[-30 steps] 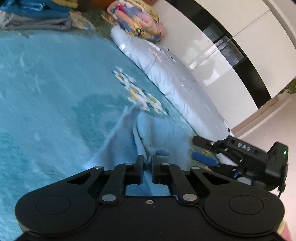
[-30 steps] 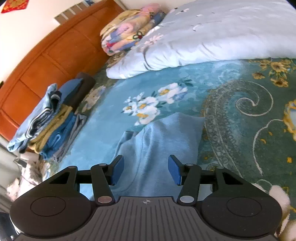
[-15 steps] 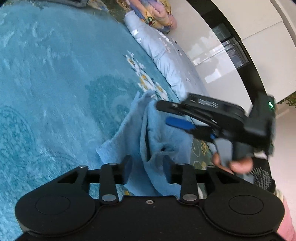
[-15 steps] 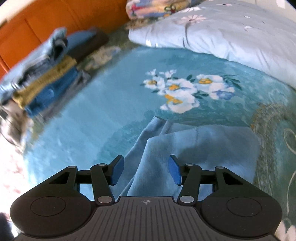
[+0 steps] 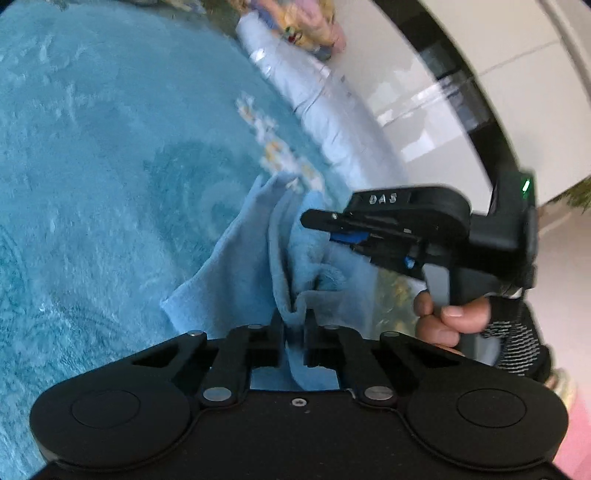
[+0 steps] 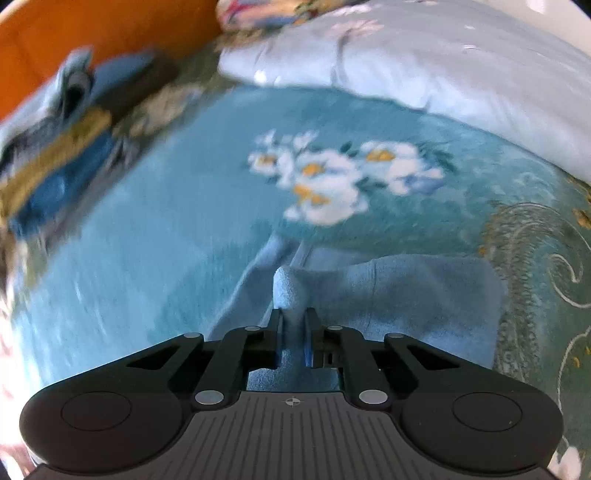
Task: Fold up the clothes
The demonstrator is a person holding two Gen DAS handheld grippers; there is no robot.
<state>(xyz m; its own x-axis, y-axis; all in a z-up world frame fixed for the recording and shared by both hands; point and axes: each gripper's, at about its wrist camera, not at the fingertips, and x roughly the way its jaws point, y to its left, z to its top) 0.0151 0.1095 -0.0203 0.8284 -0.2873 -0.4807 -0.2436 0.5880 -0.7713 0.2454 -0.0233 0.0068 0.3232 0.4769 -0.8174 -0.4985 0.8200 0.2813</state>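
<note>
A light blue garment (image 5: 236, 266) lies bunched on the teal floral bedspread (image 5: 92, 166). It also shows in the right wrist view (image 6: 406, 291). My left gripper (image 5: 294, 317) is shut on a raised fold of the garment at its near edge. My right gripper (image 6: 294, 317) is shut on another pinch of the same garment, which pokes up between its fingers. The right gripper also shows from the side in the left wrist view (image 5: 321, 225), held by a hand, just right of the left one.
A pale blue duvet (image 6: 424, 62) lies along the far side. A stack of folded clothes (image 6: 55, 155) sits at the left by the wooden headboard (image 6: 92, 33). A folded patterned blanket (image 5: 295, 22) lies at the far end. White wardrobe doors (image 5: 461, 74) stand beyond the bed.
The right gripper moved in over the garment and closed on a fold of it. The left gripper opened briefly, then closed again on the cloth. Both views are blurred by motion.
</note>
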